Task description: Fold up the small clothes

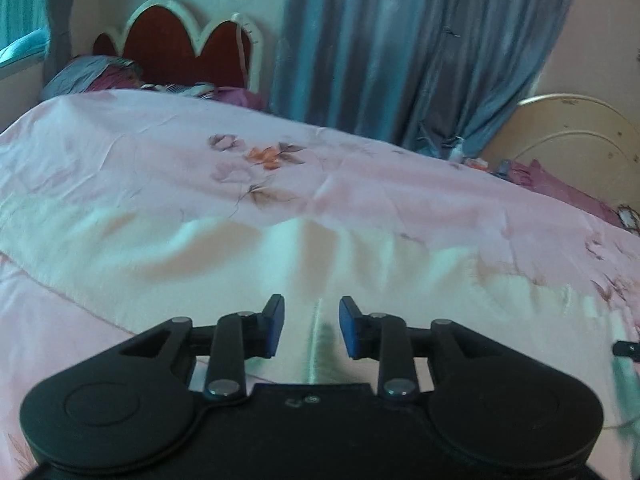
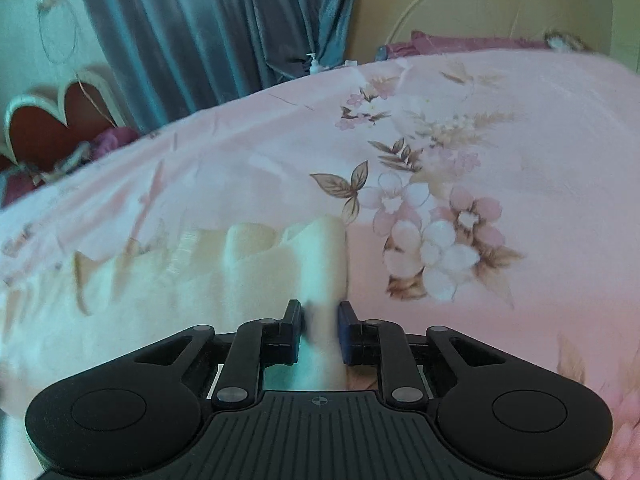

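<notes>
Beyond both claws: a wide bed under a pink cotton bedspread (image 1: 120, 152) printed with brown leaves and pale flowers fills most of each view.
Far wall: grey-blue pleated curtains (image 1: 400, 48) hang behind the bed, above and past the left claw.
Headboard: a dark red scalloped board with a cream border (image 1: 176, 40) stands up and to the left of the left claw, with crumpled purple and grey bedding at its foot.
Second board: a cream rounded panel with thin gold rings (image 1: 572, 140) stands up and to the right of the left claw; in the right wrist view it sits straight ahead at the top.
Garment: a small cream-white soft cloth (image 2: 256, 272) lies rumpled on the bedspread, spreading ahead and to the left of the right claw and running back between its fingers; its far edge is wavy and blurred.
Same garment, left view: it lies just ahead of and below the left claw, with a seam or fold line running into the gap between the fingers.
Right claw (image 2: 320, 326): black body, blue pads, closed on the cream cloth, which is bunched between the pads.
Left claw (image 1: 312, 326): black body, blue pads, fingers parted with a clear gap; nothing is pinched between them.
Small item: a white pump bottle (image 2: 315, 65) stands far ahead at the curtain's foot.
</notes>
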Available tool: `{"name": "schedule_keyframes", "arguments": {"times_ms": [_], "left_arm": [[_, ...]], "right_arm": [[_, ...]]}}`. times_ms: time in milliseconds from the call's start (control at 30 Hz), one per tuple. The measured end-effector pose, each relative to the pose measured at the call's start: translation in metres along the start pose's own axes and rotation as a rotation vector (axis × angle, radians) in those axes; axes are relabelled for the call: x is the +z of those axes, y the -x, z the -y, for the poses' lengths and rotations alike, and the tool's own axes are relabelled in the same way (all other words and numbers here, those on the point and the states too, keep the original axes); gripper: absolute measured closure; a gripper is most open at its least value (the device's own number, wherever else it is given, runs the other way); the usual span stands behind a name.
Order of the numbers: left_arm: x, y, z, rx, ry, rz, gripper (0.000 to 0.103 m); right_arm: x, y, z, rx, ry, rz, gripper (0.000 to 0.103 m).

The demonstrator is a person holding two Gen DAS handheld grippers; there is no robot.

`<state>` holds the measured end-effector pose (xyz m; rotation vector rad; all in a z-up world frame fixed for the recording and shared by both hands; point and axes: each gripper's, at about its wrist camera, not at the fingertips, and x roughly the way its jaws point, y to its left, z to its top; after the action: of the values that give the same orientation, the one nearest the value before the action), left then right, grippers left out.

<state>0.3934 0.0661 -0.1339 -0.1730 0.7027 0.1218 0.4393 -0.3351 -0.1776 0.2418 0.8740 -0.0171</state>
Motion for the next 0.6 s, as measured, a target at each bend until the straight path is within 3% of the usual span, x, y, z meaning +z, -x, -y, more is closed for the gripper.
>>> {"name": "schedule_keyframes", "arguments": {"times_ms": [133, 200, 300, 400, 500, 600], "left_arm": [[-0.003, -0.003, 0.021, -0.073, -0.052, -0.055, 0.055], [-0.008, -0.008, 0.033, -0.073, -0.086, -0.08, 0.043], [-0.015, -0.019, 0.044, -0.053, -0.121, -0.131, 0.041], [-0.019, -0.026, 0.048, -0.027, -0.143, -0.159, 0.039], [-0.02, -0.026, 0.051, -0.017, -0.164, -0.166, 0.039], [-0.017, -0.021, 0.05, -0.015, -0.167, -0.179, 0.039]], "right_arm": [[0.0, 0.002, 0.006, -0.065, 0.004, 0.018, 0.078], [0.001, 0.015, -0.001, -0.074, 0.044, 0.054, 0.078], [-0.002, 0.032, -0.015, -0.033, 0.087, 0.084, 0.075], [-0.012, 0.041, -0.035, 0.016, 0.133, 0.077, 0.051], [-0.031, 0.043, -0.06, 0.045, 0.219, 0.043, 0.05], [-0.049, 0.028, -0.075, 0.014, 0.274, -0.028, 0.05]]}}
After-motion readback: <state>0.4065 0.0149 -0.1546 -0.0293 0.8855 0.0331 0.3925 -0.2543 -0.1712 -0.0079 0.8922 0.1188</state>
